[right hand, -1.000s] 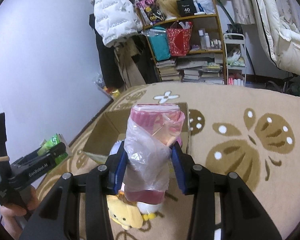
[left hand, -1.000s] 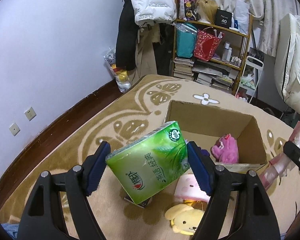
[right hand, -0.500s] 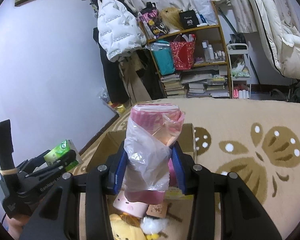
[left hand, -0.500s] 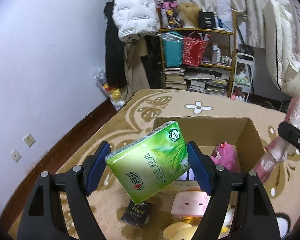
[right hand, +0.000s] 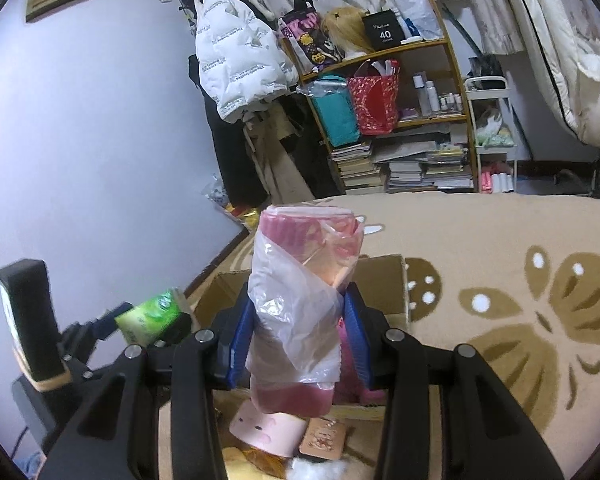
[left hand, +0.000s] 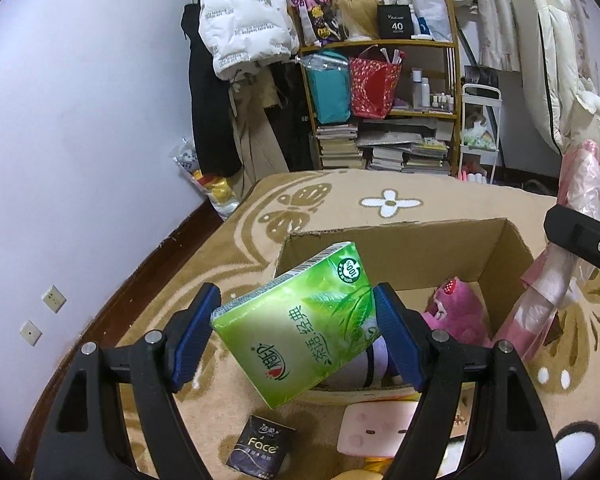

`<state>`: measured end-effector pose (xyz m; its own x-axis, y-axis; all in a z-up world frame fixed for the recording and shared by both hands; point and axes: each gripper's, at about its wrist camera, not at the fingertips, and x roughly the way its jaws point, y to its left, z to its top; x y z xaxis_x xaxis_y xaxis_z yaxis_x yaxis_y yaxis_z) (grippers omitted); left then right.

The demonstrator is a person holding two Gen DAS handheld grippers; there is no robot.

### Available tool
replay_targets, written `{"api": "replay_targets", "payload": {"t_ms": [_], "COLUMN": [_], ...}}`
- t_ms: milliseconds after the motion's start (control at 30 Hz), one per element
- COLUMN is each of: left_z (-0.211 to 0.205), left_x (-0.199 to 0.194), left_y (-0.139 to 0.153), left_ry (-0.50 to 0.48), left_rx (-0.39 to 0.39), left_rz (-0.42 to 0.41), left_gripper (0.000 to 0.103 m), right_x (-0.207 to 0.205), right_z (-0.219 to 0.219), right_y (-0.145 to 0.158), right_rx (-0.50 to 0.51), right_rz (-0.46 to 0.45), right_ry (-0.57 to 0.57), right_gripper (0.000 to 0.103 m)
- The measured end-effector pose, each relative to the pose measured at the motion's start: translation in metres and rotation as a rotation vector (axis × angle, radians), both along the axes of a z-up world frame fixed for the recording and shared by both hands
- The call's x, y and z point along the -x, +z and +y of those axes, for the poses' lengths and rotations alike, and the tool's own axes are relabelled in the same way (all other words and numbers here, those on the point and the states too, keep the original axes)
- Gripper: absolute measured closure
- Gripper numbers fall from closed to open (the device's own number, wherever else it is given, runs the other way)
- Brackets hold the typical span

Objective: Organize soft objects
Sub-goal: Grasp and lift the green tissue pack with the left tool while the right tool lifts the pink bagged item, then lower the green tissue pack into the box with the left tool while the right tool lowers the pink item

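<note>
Two handheld grippers carry soft items toward an open cardboard box on a patterned rug. To drop cleanly, each load likely needs to be fully above the box opening, clear of the near wall, before the jaws part; releasing one at a time should avoid a collision. The left gripper is clamped on a green tissue pack, held tilted between its blue pads, at the box's near-left edge. The right gripper squeezes a pink roll wrapped in clear plastic, upright, in front of the box's near wall. A pink plush toy lies inside the box
</note>
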<state>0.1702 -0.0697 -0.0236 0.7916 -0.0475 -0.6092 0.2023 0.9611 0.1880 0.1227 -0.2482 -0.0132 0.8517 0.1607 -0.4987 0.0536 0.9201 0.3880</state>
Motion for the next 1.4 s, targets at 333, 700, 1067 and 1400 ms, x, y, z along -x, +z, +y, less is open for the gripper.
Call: {"api": "replay_targets", "payload": {"t_ms": [333, 700, 1067, 1400], "left_z": [-0.002, 0.0, -0.006, 0.017], "left_x": [-0.014, -0.019, -0.014, -0.017], "left_y": [-0.015, -0.021, -0.019, -0.007], "left_ry": [0.001, 0.005, -0.001, 0.068], "left_rx": [0.016, 0.01, -0.059, 0.018], "left_rz": [0.046, 0.06, 0.042, 0.042], "left_gripper": [0.026, 0.024, 0.015, 0.001], "right_x": [-0.022, -0.032, -0.03, -0.027], "right_z": [0.001, -0.021, -0.028, -0.024], "right_y": [-0.017, -0.042, -0.04, -0.034], "right_rx": [-0.024, -0.15, -0.132, -0.077], "right_rz": [0.041, 0.125, 0.147, 0.154], "right_ry": [0.023, -0.024, -0.052, -0.054], "right_gripper": [0.058, 0.053, 0.034, 0.013]}}
